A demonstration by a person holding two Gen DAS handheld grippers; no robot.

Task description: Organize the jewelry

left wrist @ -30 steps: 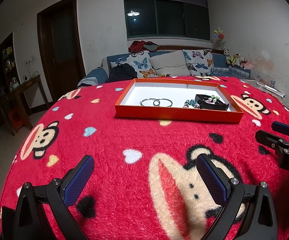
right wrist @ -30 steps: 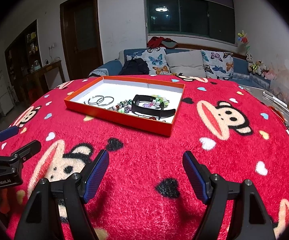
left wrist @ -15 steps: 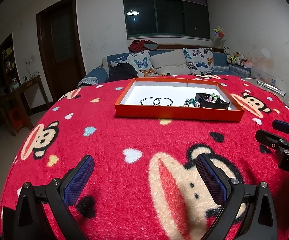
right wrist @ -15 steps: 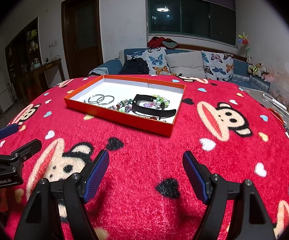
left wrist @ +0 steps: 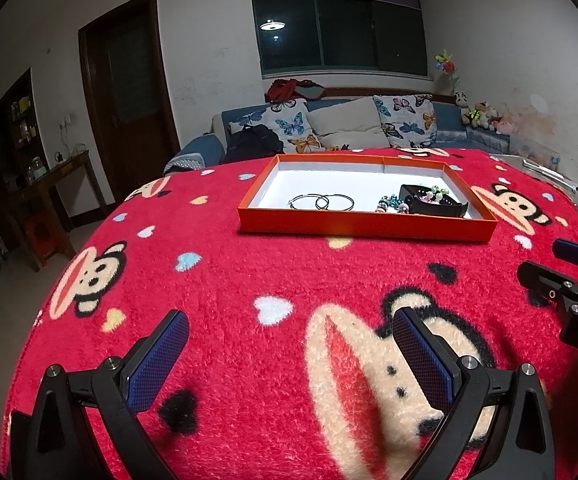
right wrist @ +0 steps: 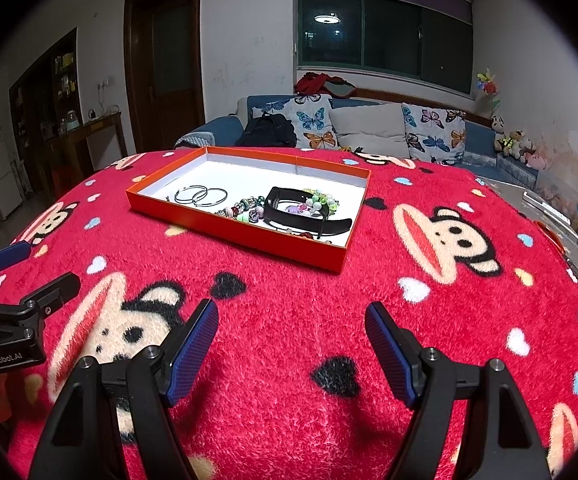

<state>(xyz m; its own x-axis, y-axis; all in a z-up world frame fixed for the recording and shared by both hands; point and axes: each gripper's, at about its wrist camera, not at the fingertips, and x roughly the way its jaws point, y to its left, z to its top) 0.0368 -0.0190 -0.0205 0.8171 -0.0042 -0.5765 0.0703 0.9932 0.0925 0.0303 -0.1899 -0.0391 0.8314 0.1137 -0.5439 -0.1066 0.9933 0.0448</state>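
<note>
Nearest, at the bottom of the left wrist view, the left claw (left wrist: pixel 289 352): blue-padded jaws spread wide, nothing between them, poised over the red plush blanket (left wrist: pixel 249 280) printed with cartoon monkey faces and hearts that covers the bench. At the bottom of the right wrist view, the right claw (right wrist: pixel 291 340): jaws likewise wide apart and empty, above the same blanket. Each claw shows at the edge of the other's view, the right one at the right edge of the left wrist view, the left one at the left edge of the right wrist view. Mid-distance, upper centre of both views: a shallow orange tray (right wrist: pixel 245 236) with a white floor, resting flat on the blanket, well apart from both claws. Inside the tray, left portion: thin hoop rings (right wrist: pixel 201 196), overlapping. Centre: a beaded bracelet (right wrist: pixel 245 210) of mixed coloured beads. Right portion: a black wristband (right wrist: pixel 289 216) lying partly over a cluster of pale and green beads (right wrist: pixel 321 200). Beyond the bench, upper part of the frames: a blue sofa (right wrist: pixel 481 136) with butterfly-print cushions, a dark backpack (right wrist: pixel 269 130) on its left end, soft toys on its right end, a dark window above, a brown door at upper left.
</note>
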